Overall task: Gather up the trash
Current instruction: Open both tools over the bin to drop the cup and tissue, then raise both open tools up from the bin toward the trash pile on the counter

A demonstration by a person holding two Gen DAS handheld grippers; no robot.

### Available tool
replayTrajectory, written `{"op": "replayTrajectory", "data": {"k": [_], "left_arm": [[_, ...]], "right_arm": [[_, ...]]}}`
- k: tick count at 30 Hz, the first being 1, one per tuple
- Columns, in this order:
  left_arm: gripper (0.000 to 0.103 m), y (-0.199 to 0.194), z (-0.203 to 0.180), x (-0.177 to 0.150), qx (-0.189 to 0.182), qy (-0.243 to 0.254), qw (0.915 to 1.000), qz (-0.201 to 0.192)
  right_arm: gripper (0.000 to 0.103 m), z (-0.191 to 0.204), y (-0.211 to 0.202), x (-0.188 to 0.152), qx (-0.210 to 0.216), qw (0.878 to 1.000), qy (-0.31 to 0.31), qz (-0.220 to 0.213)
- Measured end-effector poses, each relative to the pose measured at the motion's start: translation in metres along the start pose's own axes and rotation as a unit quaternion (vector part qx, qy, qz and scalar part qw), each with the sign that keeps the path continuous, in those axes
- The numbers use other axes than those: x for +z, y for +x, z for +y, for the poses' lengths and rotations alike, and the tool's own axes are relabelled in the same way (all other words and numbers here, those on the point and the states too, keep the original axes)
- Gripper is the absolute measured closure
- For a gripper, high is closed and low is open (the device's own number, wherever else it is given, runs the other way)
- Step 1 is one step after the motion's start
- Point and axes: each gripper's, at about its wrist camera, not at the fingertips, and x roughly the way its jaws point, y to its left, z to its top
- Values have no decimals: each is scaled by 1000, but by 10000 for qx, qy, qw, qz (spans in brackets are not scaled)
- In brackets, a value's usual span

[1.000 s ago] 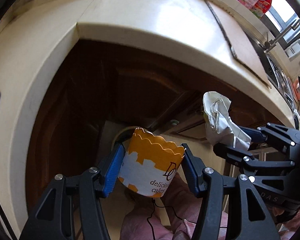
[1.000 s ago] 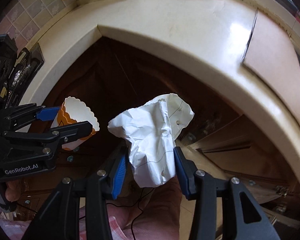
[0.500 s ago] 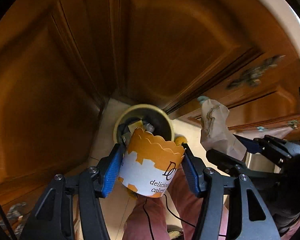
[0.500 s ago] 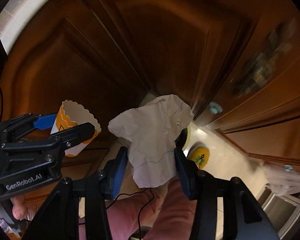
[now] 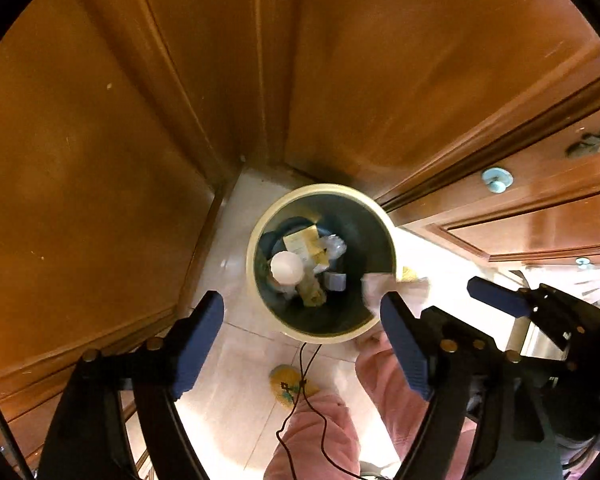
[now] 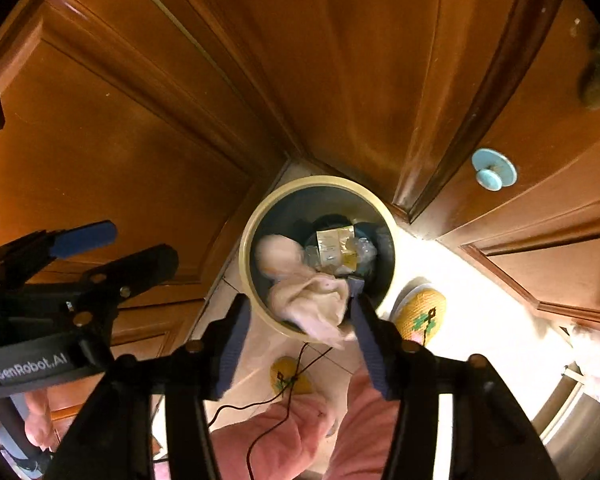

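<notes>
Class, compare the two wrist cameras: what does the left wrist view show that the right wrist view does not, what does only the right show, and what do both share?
Only the left wrist view: the left gripper head-on, jaws opening with nothing between them, and the cup seen sharply as a white round lying inside the bin.

Only the right wrist view: the right gripper, jaws opening, with the crumpled paper falling between them, and a second yellow slipper.

Both: the cream-rimmed bin in the cabinet corner, a blue knob, pink trousers.
</notes>
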Motion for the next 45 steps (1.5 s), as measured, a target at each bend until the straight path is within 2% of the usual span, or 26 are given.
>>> {"op": "replayTrajectory", "data": {"k": [1, 4, 12, 20, 28, 32, 37, 45], "left_arm": [[21, 2, 0, 0, 23, -5, 10000, 12], [17, 0, 1, -2, 37, -36, 10000, 14], [17, -3, -1, -1, -57, -36, 10000, -10], [17, -27, -7, 1, -101, 122, 9998, -117], [17, -69, -7, 0, -113, 133, 9995, -253], [17, -103, -6, 0, -114, 178, 9990, -400], [17, -166, -11, 1, -126, 265, 9971, -699], [17, -272, -25, 2, -69, 509, 9907, -1259]], "right_arm": [[37, -2, -1, -2, 27, 10000, -6, -16], [37, 1, -3, -4, -5, 10000, -62, -58], [37, 10, -10, -3, -102, 9998, -163, -103], [37, 11, -24, -1, -141, 9998, -95, -103], [37, 19, -52, 0, -188, 9996, -144, -178], [37, 26, -80, 1, -198, 9993, -142, -271], [37, 34, -123, 1, -253, 9988, -151, -398], [37, 46, -220, 1, -332, 9958, -203, -828]]}}
